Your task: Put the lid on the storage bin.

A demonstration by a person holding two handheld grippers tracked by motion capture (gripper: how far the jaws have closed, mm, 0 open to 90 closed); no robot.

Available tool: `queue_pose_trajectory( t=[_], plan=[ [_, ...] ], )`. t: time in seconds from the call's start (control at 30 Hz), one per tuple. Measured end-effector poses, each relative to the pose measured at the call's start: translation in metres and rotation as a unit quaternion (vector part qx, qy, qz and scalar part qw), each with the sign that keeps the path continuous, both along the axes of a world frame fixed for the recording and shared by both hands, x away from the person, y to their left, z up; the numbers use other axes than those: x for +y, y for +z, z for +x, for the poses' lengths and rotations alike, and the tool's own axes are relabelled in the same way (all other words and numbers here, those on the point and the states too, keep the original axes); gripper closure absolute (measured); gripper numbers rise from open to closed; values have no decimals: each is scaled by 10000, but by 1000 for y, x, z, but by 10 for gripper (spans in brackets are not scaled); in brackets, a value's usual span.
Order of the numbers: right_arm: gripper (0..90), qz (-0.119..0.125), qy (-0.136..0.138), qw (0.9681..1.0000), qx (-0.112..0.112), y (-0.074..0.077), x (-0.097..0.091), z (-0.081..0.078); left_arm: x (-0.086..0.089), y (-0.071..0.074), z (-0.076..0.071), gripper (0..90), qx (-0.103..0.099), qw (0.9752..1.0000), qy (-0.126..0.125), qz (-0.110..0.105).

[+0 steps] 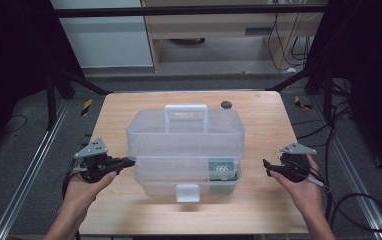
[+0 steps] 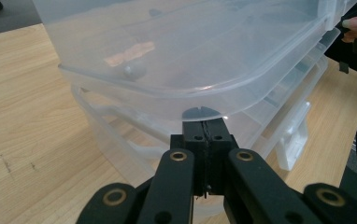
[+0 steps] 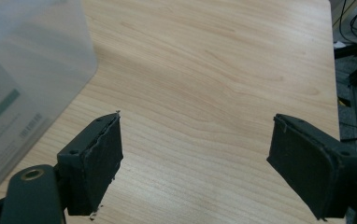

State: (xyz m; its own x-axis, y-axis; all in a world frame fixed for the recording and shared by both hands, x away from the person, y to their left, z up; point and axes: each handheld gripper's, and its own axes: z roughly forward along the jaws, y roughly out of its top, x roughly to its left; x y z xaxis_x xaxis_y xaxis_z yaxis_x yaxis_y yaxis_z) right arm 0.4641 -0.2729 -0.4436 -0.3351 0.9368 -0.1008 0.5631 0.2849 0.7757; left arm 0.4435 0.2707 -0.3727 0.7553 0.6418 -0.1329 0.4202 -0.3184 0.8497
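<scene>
The clear plastic tiered storage box with its white front latch sits mid-worktop, lid down, apparently unopened. My left gripper is closed on nothing, its tips at the box's left rim. My right gripper gapes wide beside the box. Opening, I judge, remains ahead.

Clear plastic box: contents mostly unreadable through the cloudy walls. Green-and-white label at its front right corner, print too small to read. In the right gripper view the label is blurred and the box is cut by the left edge. Small dark object behind the box, too small to identify. Left gripper view crops the box top.
</scene>
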Motion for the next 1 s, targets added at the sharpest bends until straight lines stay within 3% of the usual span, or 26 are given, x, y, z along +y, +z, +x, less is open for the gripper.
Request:
queue_pose_trajectory(
  t=[0.43, 0.57, 0.63, 0.67, 0.77, 0.93, 1.0],
  plan=[
    [175, 22, -57, 10000, 65, -12, 1, 4, 1, -13, -3, 900, 10, 10000, 21, 40],
    [174, 16, -2, 10000, 56, -13, 3, 5, 5, -12, -5, 896, -102, 9997, 115, 199],
    [173, 22, 42, 10000, 51, -14, 5, 5, 11, -13, -7, 859, -297, 9970, 381, 603],
    [172, 35, 57, 10000, 62, -15, 6, 6, 19, -16, -6, 852, -386, 9940, 562, 861],
    [171, 36, 52, 9999, 81, -17, 7, 8, 28, -20, -2, 844, -356, 9934, 715, 828],
    [162, 95, -5, 9999, 128, -25, 9, 19, 42, -39, 20, 796, -439, 9858, 1168, 1127],
    [155, 136, -63, 9998, 142, -29, 10, 25, 45, -51, 34, 745, -418, 9840, 1313, 1132]
  ],
)
